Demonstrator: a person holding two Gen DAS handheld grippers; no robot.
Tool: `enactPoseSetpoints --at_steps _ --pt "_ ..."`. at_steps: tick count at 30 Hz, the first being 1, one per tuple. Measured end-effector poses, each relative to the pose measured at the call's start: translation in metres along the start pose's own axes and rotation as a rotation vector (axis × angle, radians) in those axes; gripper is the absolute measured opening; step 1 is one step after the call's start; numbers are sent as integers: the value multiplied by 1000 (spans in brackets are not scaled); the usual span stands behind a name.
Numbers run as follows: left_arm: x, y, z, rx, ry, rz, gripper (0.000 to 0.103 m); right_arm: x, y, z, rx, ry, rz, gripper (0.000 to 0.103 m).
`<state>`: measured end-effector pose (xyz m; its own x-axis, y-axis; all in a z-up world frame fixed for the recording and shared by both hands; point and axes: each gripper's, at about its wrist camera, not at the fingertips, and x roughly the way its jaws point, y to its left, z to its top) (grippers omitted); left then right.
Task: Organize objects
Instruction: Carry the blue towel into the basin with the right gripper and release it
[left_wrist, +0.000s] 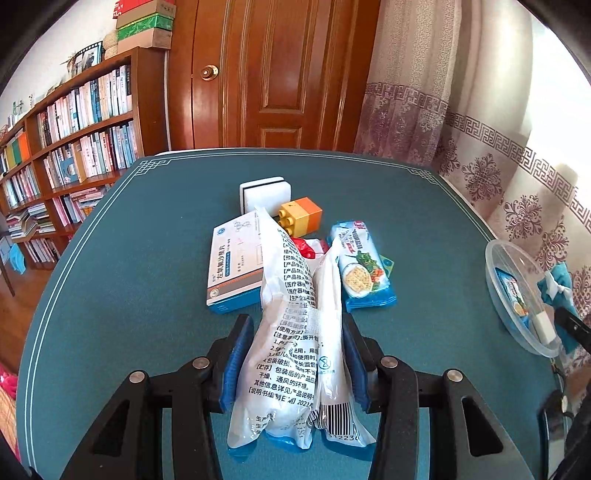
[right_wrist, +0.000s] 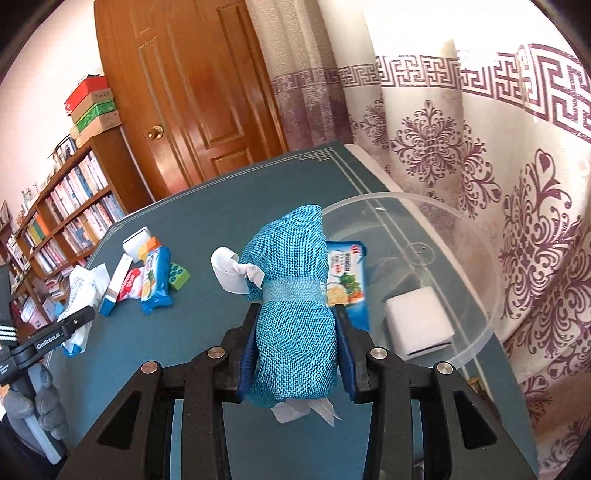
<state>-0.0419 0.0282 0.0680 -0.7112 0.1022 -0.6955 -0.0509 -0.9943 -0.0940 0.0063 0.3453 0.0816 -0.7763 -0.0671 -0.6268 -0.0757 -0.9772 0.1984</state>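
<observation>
My left gripper (left_wrist: 297, 332) is shut on a white printed plastic packet (left_wrist: 295, 350), held above the blue table mat (left_wrist: 129, 295). Beyond it lie a white-blue medicine box (left_wrist: 232, 266), a blue cracker pack (left_wrist: 364, 269), a red-white packet (left_wrist: 308, 247), a yellow-orange toy block (left_wrist: 301, 216) and a white sponge block (left_wrist: 264, 194). My right gripper (right_wrist: 297, 314) is shut on a rolled blue mesh cloth with a white ribbon (right_wrist: 291, 295), at the near rim of the clear plastic bowl (right_wrist: 476, 332). The bowl holds a cracker pack (right_wrist: 347, 277) and a white block (right_wrist: 419, 321).
The bowl also shows at the table's right edge in the left wrist view (left_wrist: 517, 295). A patterned curtain (right_wrist: 480, 129) hangs close behind it. A wooden door (left_wrist: 273, 74) and a bookshelf (left_wrist: 74, 147) stand beyond the table. A green block (right_wrist: 179, 275) lies in the pile.
</observation>
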Motion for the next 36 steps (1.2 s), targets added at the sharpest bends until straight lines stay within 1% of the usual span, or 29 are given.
enactPoseSetpoints --at_steps 5,9,12,14,16,18,20,21,28,36 --pt "2 -23 -3 35 19 -24 50 9 -33 12 -5 -32 -135 39" --pt "2 -41 -5 73 25 -38 50 24 -55 19 -8 -33 -204 39" --pt "1 -54 -6 98 26 -49 50 35 -66 21 3 -21 -229 39" --pt "1 -61 -6 110 30 -58 50 39 -71 20 14 -17 -246 42" --pt "2 -68 -6 119 37 -68 50 39 -72 18 9 -25 -259 53" --pt "4 -75 -7 131 45 -76 50 36 -69 15 -23 -45 -285 56" --pt "6 -83 -8 146 53 -83 50 32 -64 11 -64 -60 -299 56" --pt "7 -87 -8 153 57 -89 50 30 -62 10 -72 -65 -300 56" --pt "9 -121 -6 204 69 -145 50 4 -62 0 -46 -81 -228 56" --pt "15 -173 8 263 75 -251 50 -19 -54 -14 -63 -74 -146 59"
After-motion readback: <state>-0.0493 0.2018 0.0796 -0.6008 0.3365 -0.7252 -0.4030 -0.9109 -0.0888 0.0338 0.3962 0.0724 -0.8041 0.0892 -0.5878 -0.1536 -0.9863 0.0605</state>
